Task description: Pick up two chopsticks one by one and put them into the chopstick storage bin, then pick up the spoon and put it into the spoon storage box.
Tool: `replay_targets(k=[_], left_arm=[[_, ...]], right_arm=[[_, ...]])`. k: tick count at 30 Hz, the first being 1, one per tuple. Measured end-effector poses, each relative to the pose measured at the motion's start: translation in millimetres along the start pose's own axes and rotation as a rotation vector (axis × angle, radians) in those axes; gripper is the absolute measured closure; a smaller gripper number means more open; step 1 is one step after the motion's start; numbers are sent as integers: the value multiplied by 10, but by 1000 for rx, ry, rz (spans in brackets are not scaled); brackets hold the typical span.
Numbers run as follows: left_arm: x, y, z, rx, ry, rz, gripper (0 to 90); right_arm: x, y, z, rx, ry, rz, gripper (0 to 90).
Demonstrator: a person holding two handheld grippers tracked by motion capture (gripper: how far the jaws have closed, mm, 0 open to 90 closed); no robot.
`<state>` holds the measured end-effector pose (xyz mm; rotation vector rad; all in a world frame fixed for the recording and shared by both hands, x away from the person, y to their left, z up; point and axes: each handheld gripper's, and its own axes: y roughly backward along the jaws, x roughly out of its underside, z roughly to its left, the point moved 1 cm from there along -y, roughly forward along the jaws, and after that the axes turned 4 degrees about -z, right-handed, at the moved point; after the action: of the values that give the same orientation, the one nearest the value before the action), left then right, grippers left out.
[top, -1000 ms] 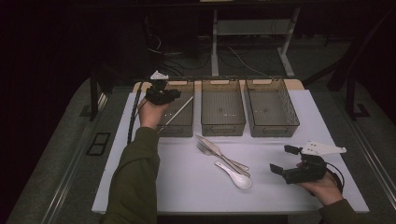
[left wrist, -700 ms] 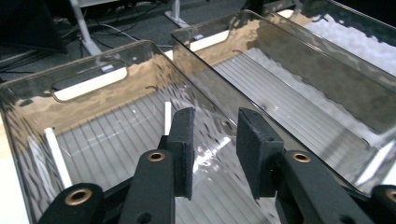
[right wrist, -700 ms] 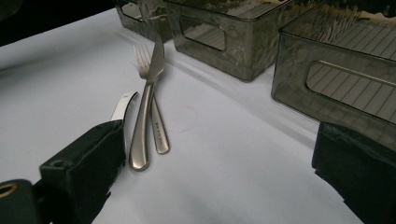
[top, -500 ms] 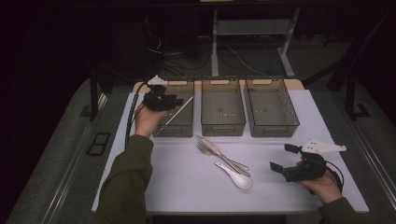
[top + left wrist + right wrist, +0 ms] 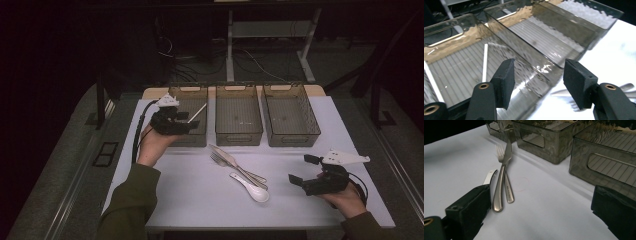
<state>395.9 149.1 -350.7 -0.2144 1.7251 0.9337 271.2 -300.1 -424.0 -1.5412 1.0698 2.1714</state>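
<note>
My left gripper (image 5: 186,121) hovers over the near left part of the left bin (image 5: 200,90), held in a hand with an olive sleeve. Its jaws have just been opening and stand apart with nothing between them (image 5: 539,75). A thin white stick (image 5: 197,112) lies slanted inside that bin (image 5: 484,62). A knife (image 5: 227,157), a fork (image 5: 220,161) and a white spoon (image 5: 252,189) lie together mid-table. My right gripper (image 5: 301,169) rests open at the table's right, aimed at the cutlery, with empty jaws (image 5: 541,207). The knife (image 5: 502,177) and fork (image 5: 499,150) lie ahead of it.
Three smoky clear bins stand side by side at the back: the left one, a middle bin (image 5: 238,131) and a right bin (image 5: 292,137). A black cable (image 5: 136,135) trails from the left gripper. The white tabletop (image 5: 190,200) ends at dark floor.
My left hand has drawn back toward the near end of the left bin, and its jaws stand wider apart. The right hand has not moved.
</note>
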Motion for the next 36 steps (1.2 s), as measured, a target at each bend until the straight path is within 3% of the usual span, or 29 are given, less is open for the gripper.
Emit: replay_targets(k=[4, 14, 22, 27, 33, 35, 36], left_arm=[[111, 79, -116, 11, 0, -13, 326], [432, 145, -364, 45, -18, 8, 190], [688, 309, -568, 61, -37, -16, 128], [834, 418, -632, 35, -38, -18, 73], [985, 492, -680, 43, -30, -17, 9], [1030, 504, -681, 47, -29, -13, 0], [1049, 510, -682, 45, -26, -17, 0]], right_arm=[[-1, 0, 8, -6, 2, 0, 27], [-9, 11, 9, -6, -2, 4, 27], [-70, 40, 8, 5, -2, 19, 53], [-88, 13, 14, 4, -5, 38, 66], [-121, -53, 27, 3, -1, 66, 69], [-142, -63, 45, -10, 1, 69, 157], [-152, -69, 51, -15, 1, 66, 157]])
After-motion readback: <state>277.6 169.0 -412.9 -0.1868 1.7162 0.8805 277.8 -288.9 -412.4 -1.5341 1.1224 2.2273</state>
